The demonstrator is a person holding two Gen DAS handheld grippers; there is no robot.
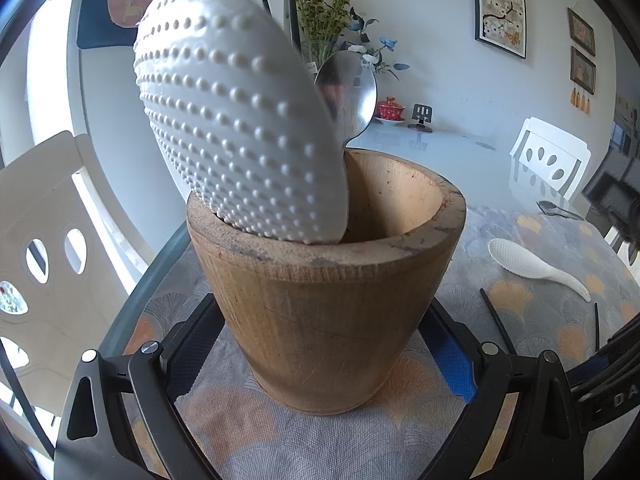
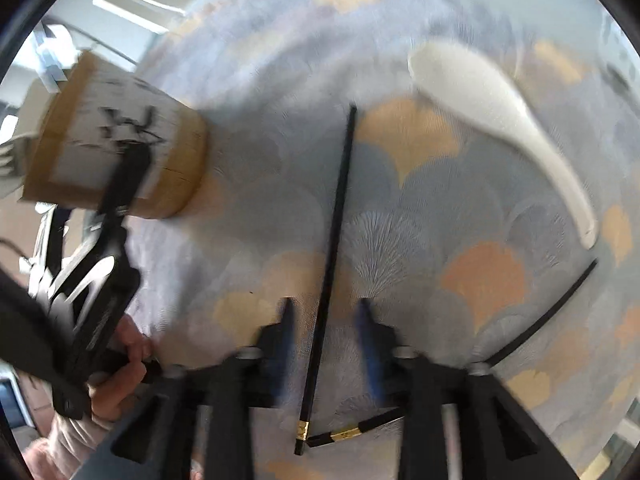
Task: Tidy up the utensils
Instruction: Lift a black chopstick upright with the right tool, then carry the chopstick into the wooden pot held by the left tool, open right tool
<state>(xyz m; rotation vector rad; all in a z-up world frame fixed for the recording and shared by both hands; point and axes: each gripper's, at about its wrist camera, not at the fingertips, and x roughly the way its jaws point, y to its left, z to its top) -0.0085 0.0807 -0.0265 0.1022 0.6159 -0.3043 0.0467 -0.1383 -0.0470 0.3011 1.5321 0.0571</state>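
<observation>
Your right gripper [image 2: 325, 316] straddles the chopstick [image 2: 334, 240] at frame centre, fingers released; the left gripper [image 1: 320, 344] clamps the wooden holder [image 1: 326, 300]. Closing off-centre could roll it away.

white wall [image 1: 436, 40] with framed pictures [image 1: 500, 8], white chairs [image 1: 552, 160], vase of flowers [image 1: 324, 20], daylight.

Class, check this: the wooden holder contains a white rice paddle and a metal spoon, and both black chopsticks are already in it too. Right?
Not quite. The wooden holder does contain the white rice paddle and metal spoon, but the black chopsticks lie on the tablecloth, as the right wrist view shows.
</observation>
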